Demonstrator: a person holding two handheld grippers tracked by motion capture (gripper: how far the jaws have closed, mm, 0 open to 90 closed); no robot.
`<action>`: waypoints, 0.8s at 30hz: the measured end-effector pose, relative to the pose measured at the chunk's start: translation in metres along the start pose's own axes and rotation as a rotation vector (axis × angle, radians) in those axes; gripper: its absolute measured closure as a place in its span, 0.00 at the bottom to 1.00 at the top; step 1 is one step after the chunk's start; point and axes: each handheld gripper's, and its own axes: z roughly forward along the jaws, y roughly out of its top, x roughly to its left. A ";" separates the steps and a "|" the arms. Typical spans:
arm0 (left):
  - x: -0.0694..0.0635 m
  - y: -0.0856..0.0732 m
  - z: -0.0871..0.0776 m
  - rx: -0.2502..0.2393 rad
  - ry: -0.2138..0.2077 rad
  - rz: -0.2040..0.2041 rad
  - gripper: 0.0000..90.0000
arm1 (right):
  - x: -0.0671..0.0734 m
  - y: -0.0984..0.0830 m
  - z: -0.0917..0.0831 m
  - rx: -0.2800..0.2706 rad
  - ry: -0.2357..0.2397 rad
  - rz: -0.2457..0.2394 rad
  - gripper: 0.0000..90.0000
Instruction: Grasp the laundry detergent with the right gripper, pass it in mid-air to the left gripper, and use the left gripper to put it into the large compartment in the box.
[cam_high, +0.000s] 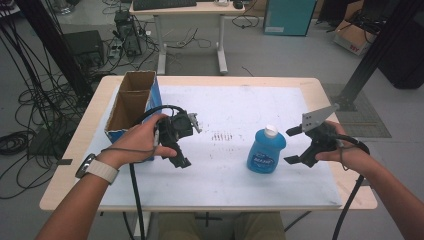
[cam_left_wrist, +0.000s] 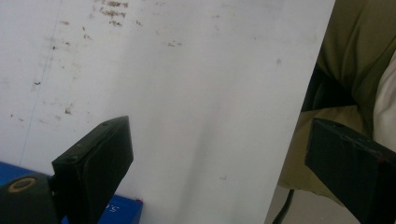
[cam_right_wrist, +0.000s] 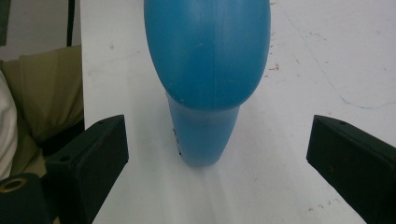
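On the white sheet (cam_high: 225, 170) that covers the counter (cam_high: 320, 87), a blue bottle (cam_high: 266, 151) with a white cap stands upright, right of centre and toward the near edge. Right claw (cam_high: 294, 145): held in the person's right hand (cam_high: 350, 152), level with the bottle and just beside it on its right; jaws spread wide, nothing between them, no contact with the bottle visible from the high view. The grey three-cornered plate sits on top of this claw, and its cable trails back along the forearm. Right gripper view: the bottle (cam_right_wrist: 208, 70) is centred between the two black jaws, ahead of their tips, with clear white sheet on either side; the blue body bulges wide above a narrower lower part that meets the sheet. Left claw (cam_high: 181, 150): held in the left hand (cam_high: 142, 140), pointing down toward the sheet, left of centre, well apart from the bottle. A watch with a pale strap is on that wrist. Left gripper view: jaws wide apart and empty, stained white sheet (cam_left_wrist: 177, 93) beneath them, the sheet's edge and the person's olive trousers at the right. An open cardboard box (cam_high: 134, 102) with blue printed sides stands at the left of the counter, just behind the left hand; a strip of its blue side (cam_left_wrist: 121, 210) shows at the bottom of the left gripper view. Faint dark marks on the sheet lie between the left claw and the bottle.
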 end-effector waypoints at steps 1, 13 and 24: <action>0.000 0.000 0.000 0.000 0.000 0.000 0.09 | 0.000 0.000 0.000 0.000 0.000 0.000 0.06; 0.000 0.000 0.000 0.001 0.002 0.000 0.09 | 0.000 0.001 0.000 0.008 -0.001 0.008 0.06; 0.000 -0.001 0.001 0.002 0.000 0.001 0.09 | 0.001 0.001 0.000 0.021 0.010 0.017 0.07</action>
